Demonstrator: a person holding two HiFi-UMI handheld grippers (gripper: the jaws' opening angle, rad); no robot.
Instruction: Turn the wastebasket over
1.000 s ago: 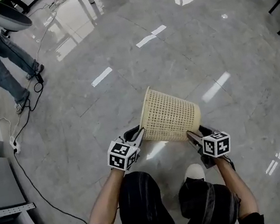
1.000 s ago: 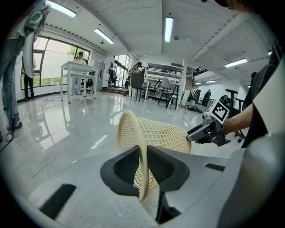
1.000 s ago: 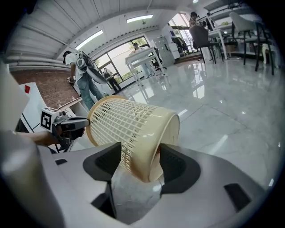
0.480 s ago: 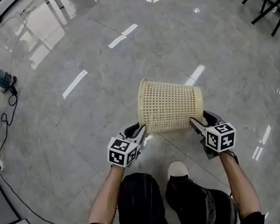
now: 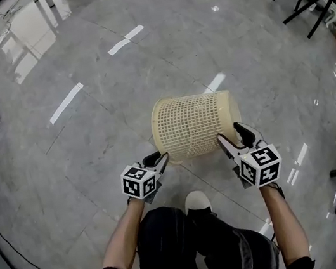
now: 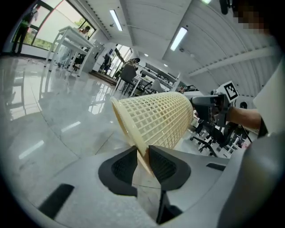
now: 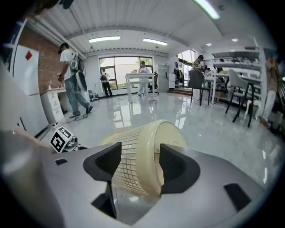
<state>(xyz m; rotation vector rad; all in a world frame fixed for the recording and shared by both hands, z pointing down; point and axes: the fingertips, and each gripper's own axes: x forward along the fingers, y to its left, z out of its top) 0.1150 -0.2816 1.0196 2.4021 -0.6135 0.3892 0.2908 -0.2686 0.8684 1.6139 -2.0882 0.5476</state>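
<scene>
Head view: the wastebasket (image 5: 195, 124) hangs on its side above the floor (image 5: 92, 144), with its mouth toward the left gripper (image 5: 158, 160) and its bottom toward the right gripper (image 5: 229, 133). Left gripper view: the narrow jaws, which have just been opening, pinch the rim (image 6: 129, 129); a light pinch should let it pivot. Right gripper view: wide jaws clamp across the base edge (image 7: 167, 147), so that hand should probably lead the roll.

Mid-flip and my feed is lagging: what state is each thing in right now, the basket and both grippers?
wastebasket: on its side, held in the air, mouth end at the left gripper.
left gripper: on the rim, pads appear to touch it; jaws have just been opening.
right gripper: closed over the base edge.
</scene>
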